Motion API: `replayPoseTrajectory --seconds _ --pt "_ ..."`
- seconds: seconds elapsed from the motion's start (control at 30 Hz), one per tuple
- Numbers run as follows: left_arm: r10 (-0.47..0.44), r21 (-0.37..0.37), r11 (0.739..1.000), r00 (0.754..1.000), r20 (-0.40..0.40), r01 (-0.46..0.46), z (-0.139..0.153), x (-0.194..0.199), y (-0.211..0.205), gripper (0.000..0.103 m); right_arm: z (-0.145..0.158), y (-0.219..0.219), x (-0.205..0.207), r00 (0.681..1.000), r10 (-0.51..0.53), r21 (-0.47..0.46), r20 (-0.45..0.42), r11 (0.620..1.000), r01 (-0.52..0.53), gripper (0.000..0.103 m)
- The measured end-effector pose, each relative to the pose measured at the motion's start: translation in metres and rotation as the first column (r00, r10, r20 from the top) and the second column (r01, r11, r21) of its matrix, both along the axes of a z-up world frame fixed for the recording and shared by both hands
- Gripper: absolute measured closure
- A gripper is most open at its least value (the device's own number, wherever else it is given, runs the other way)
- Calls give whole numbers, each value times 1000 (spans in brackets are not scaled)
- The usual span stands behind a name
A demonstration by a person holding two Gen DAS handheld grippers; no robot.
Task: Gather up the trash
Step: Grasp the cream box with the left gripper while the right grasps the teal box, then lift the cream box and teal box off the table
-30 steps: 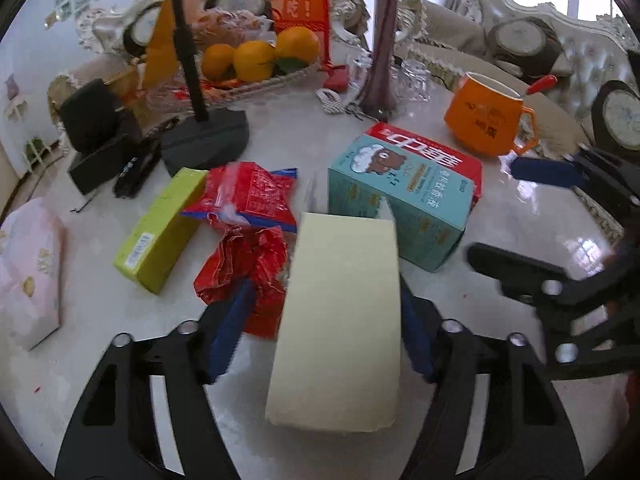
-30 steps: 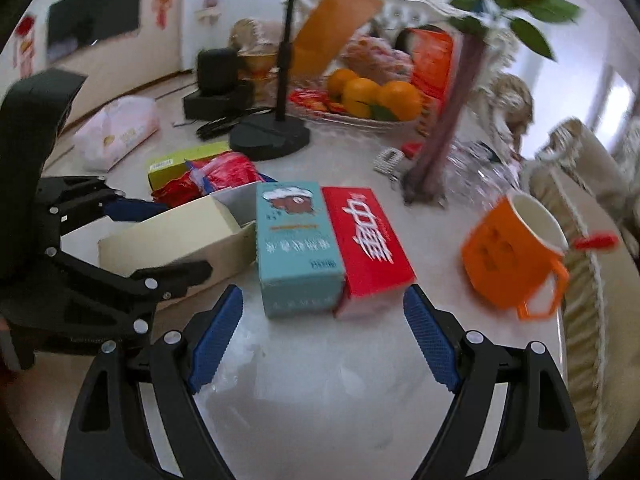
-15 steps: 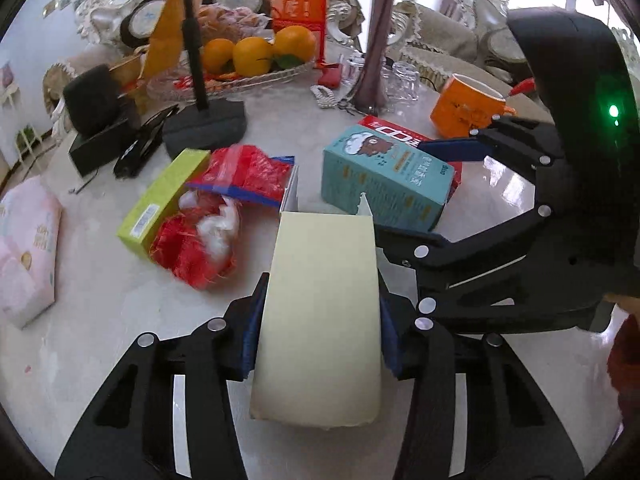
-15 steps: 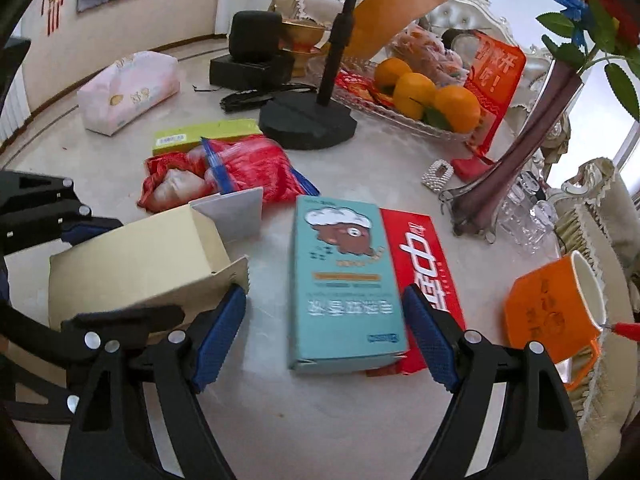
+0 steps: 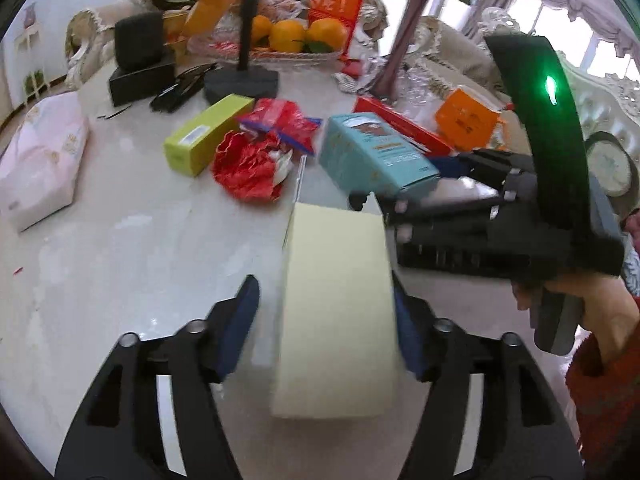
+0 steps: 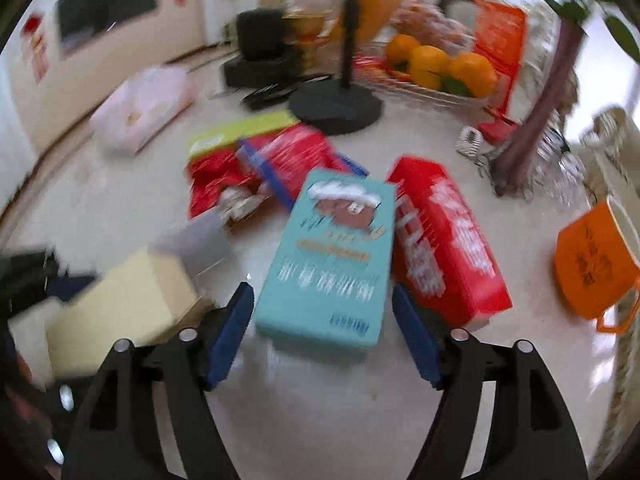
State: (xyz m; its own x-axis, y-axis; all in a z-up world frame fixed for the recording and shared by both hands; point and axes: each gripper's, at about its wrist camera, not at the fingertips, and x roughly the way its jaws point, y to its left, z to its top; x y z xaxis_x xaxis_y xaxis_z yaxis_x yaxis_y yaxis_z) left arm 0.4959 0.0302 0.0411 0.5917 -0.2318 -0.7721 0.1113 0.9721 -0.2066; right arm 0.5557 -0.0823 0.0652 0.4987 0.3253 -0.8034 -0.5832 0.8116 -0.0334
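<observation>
Cream box [image 5: 336,308] released: left tongs [image 5: 324,324] just reopened.

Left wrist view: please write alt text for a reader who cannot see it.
A pale yellow box lies on the white table between the open jaws of the left gripper. Beyond it lie a teal box, red wrappers and a green box.

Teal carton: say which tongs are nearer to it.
Right. The right tongs straddle the near end of the teal carton; the left tongs sit around the cream box, beside it.
</observation>
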Motion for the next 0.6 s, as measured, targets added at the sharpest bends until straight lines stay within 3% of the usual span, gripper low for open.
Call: replayPoseTrajectory --seconds 0.17,0.23,0.27,0.33,0.47,0.6 --pt "0 24 1000 1000 -16 0 -3 4 -1 38 -10 7 13 997 -73 -7 -26 997 72 38" --pt "-16 51 999 1000 -11 17 -4 3 -5 38 -11 3 12 994 -108 8 -24 994 108 57" --pt "-24 62 998 1000 -13 25 -6 2 -7 39 -9 0 11 992 -119 18 -29 993 120 57" --pt "-18 102 995 1000 -1 18 -8 0 -8 56 -8 -10 6 991 -121 68 -62 990 125 57" --pt "23 37 999 1000 1 -23 -7 -5 1 57 -7 -27 -13 988 -125 118 -95 984 136 57" --pt "37 23 999 999 7 -37 -3 -20 3 57 0 -46 -39 983 -155 178 -103 969 171 58"
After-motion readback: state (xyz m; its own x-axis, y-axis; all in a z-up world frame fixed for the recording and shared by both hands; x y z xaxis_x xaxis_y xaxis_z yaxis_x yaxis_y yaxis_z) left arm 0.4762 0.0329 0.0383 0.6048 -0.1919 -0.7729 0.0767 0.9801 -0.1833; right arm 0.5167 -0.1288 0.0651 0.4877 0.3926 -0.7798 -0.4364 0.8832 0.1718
